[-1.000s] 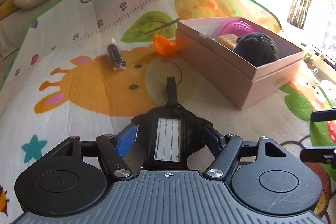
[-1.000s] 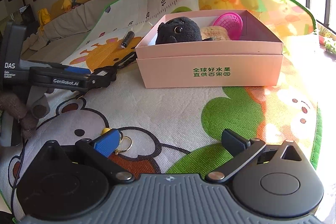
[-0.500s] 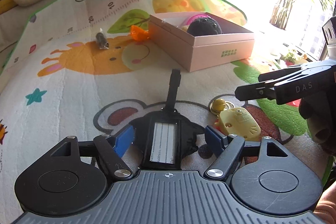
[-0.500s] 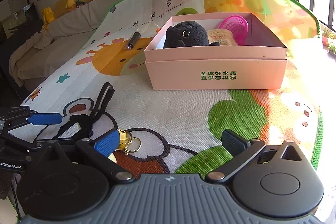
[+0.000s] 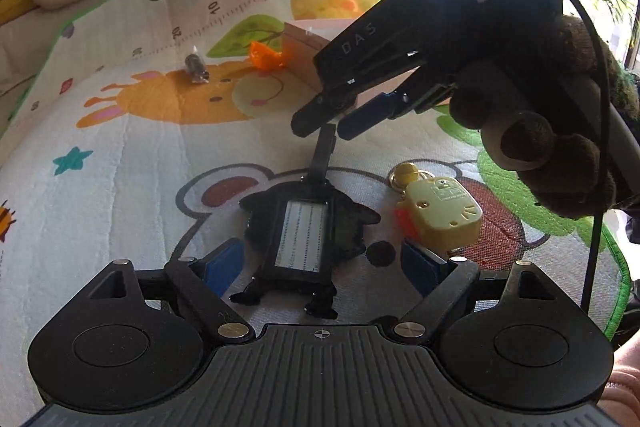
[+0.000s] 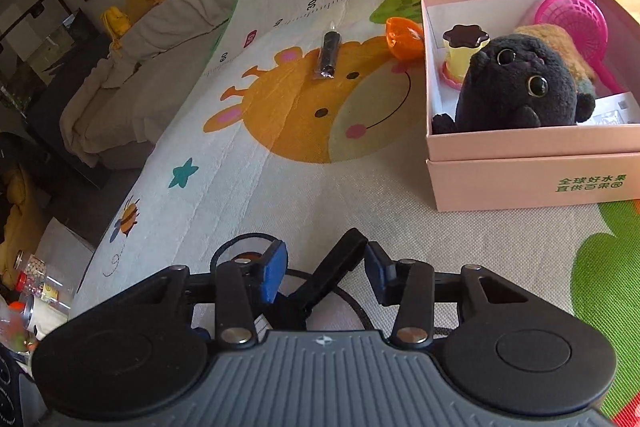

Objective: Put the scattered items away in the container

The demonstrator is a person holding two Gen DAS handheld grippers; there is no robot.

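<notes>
Flat on the play mat (image 5: 132, 155) lies the black luggage tag (image 5: 304, 231), label side up, w/ its strap (image 5: 326, 151) pointing away toward the box. The tag is flanked by the left gripper (image 5: 320, 263), whose jaws have just been opening wider; the blue pads are seen well apart on either side of the tag body and are not pressed on it. The strap end is straddled by the right gripper (image 6: 326, 273), whose jaws have just been closing; the strap (image 6: 340, 267) is seen between its fingers, a gap visible on the left side, contact on the right can't be told. Just beside the tag, to its right, a pale yellow keychain toy (image 5: 440, 215) w/ a ring is seen. Further out, a small dark wrapped item (image 6: 329, 55) and an orange piece (image 6: 402, 37) are left on the mat, the orange one touching or nearly touching the pink box (image 6: 532, 183). Inside the box a black plush (image 6: 520, 91), a pink basket (image 6: 572, 15) and a pudding-shaped toy (image 6: 464, 47) are held.
</notes>
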